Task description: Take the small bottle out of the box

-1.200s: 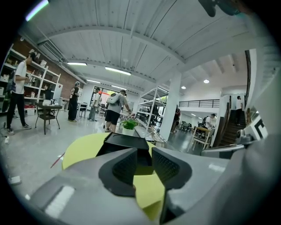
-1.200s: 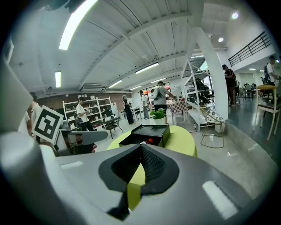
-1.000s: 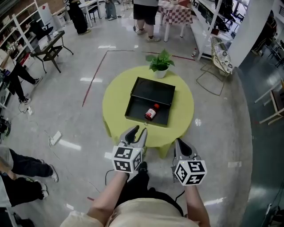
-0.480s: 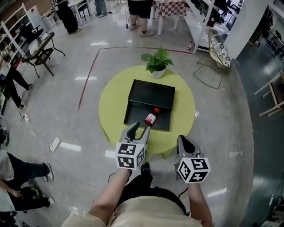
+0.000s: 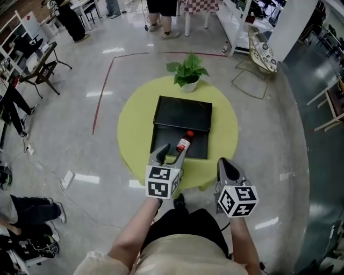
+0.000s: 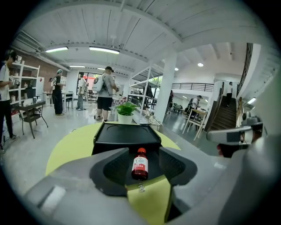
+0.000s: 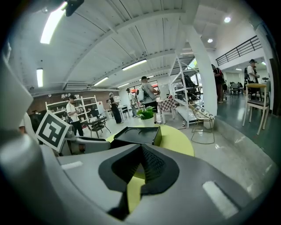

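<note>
Nearest me, the person holds both tools low over the near rim of the round yellow-green table (image 5: 134, 126). The right gripper (image 5: 226, 163) has its jaws together with nothing in them. The left gripper (image 5: 171, 154) has its jaws spread, having just been opening, and the pads press on nothing. Just ahead of them the small bottle (image 5: 184, 143) lies on its side in the near part of the black box (image 5: 183, 109), red cap pointing away. At the table's far edge stands a potted plant (image 5: 187, 75). Beyond is glossy grey floor with a red tape line (image 5: 102, 91), a black folding chair (image 5: 42, 65) to the left, white shelving (image 5: 234, 24) and people standing (image 5: 161, 5).
</note>
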